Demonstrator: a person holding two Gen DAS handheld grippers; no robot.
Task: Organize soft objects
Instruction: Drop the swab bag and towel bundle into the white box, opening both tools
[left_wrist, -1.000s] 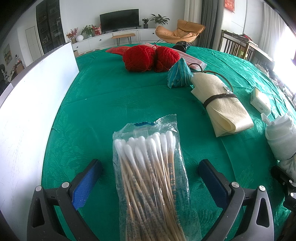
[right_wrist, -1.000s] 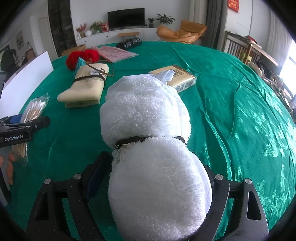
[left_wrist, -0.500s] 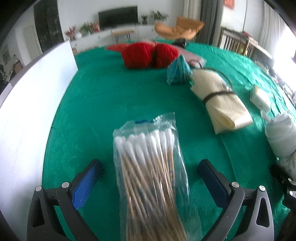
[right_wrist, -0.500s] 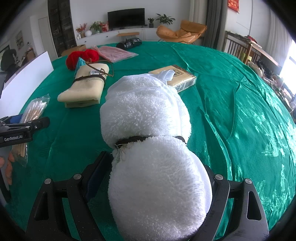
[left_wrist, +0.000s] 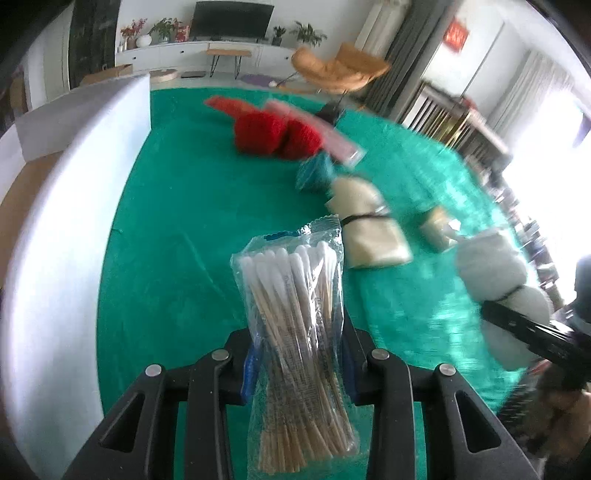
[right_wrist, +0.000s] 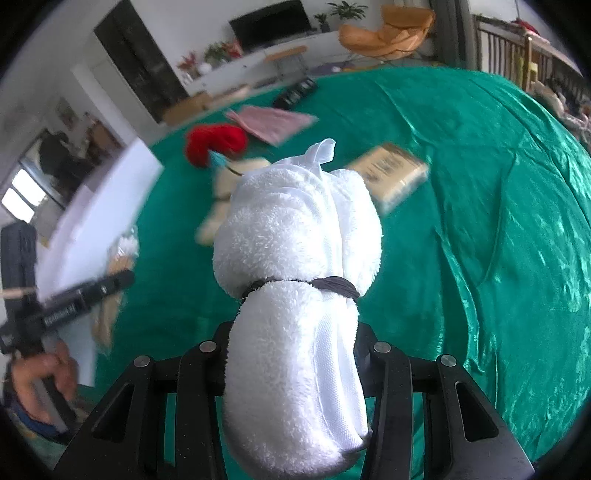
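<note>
**Both grippers now clamped and lifted**

Since a second ago, your left gripper (left_wrist: 297, 365) has gone from wide apart to clamped on the bag of cotton swabs (left_wrist: 295, 332), and your right gripper (right_wrist: 291, 354) has squeezed in on the white towel roll (right_wrist: 295, 295); both loads now ride above the green tablecloth (left_wrist: 177, 221) instead of lying on it.

The bag stands nearly upright between your left jaws, white tips pointing to 12 o'clock. The towel roll, tied with a dark band (right_wrist: 332, 285), sticks out toward 12 o'clock from your right jaws.

From the left camera, a cream cloth bundle (left_wrist: 369, 225) lies at 1 o'clock, with a teal pouch (left_wrist: 314, 173) just beyond it and red yarn (left_wrist: 277, 134) further on at 12. A white board (left_wrist: 55, 221) runs along 9 o'clock. From the right camera, a tan box (right_wrist: 393, 177) sits at 1 o'clock.
</note>
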